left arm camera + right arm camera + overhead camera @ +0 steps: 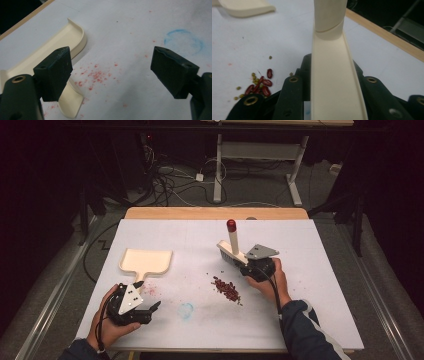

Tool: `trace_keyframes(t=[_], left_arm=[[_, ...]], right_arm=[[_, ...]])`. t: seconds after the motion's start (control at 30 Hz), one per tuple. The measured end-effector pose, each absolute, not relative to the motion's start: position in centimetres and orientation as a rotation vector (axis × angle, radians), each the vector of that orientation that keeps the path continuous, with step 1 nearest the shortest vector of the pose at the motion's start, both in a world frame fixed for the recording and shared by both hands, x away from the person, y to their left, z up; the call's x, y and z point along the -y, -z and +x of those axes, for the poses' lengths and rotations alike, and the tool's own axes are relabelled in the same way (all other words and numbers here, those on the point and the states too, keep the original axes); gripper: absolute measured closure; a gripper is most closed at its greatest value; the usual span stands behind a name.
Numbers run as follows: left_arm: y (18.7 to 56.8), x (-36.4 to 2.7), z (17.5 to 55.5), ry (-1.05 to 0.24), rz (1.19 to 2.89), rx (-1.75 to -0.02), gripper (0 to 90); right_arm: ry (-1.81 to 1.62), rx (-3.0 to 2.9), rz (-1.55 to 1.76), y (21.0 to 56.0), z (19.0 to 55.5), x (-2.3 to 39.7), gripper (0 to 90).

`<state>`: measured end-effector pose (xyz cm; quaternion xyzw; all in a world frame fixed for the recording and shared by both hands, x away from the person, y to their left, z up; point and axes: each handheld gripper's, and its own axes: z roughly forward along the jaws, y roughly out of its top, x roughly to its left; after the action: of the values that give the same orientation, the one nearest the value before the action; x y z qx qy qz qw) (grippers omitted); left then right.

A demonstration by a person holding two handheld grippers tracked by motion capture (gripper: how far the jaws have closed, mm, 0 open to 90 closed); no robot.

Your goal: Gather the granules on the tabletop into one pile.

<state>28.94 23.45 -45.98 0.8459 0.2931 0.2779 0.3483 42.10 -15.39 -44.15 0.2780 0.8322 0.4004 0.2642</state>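
Cream things on the white desk (310, 250): one dustpan (146, 260) by the wide-open, empty left gripper (152, 309), one brush (231, 249) squeezed in the right gripper (243, 266), one pile of red beans (226, 288).

You see a white table sheet (310, 285) spread over a wooden tabletop whose bare edge (215, 213) runs along the far side. On that sheet, near its front edge, there is a faint blue ring mark (186, 310), and to the left of the ring lies a scatter of pinkish-red stains (96, 76). Beyond the wooden edge, on the dark floor, a tangle of cables (175, 180) sprawls, with a small white plug block (199, 177) among them. Right of the cables stands a white desk frame (295, 170) on two legs.
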Motion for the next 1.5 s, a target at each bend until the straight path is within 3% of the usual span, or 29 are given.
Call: trace_keyframes(t=[0.23,0.5,0.7,0.9,1.1,1.23,1.5], left_arm=[[46.2,-23.4,28.9,-0.719,2.203,-0.779,17.1],[46.2,-23.4,28.7,-0.722,2.204,-0.792,16.9],[46.2,-23.4,28.7,-0.724,2.210,-0.786,16.9],[46.1,-23.3,28.8,-0.730,2.210,-0.787,16.9],[46.3,-23.2,29.0,-0.723,2.220,-0.788,16.9],[46.3,-23.1,29.0,-0.721,2.223,-0.785,16.9],[46.4,-23.3,28.9,-0.714,2.225,-0.783,16.9]], right_arm=[[-1.183,-2.326,0.586,45.3,44.1,14.2,67.7],[-1.253,-2.456,0.368,45.1,41.2,15.6,67.5],[-1.236,-2.446,0.327,44.4,39.4,17.2,67.7],[-1.317,-2.346,0.497,43.1,40.5,18.0,67.8],[-1.345,-2.339,0.555,42.3,41.4,15.9,67.7],[-1.298,-2.422,0.552,43.5,42.3,12.8,67.7],[-1.252,-2.502,0.521,43.8,41.8,12.8,67.8]])
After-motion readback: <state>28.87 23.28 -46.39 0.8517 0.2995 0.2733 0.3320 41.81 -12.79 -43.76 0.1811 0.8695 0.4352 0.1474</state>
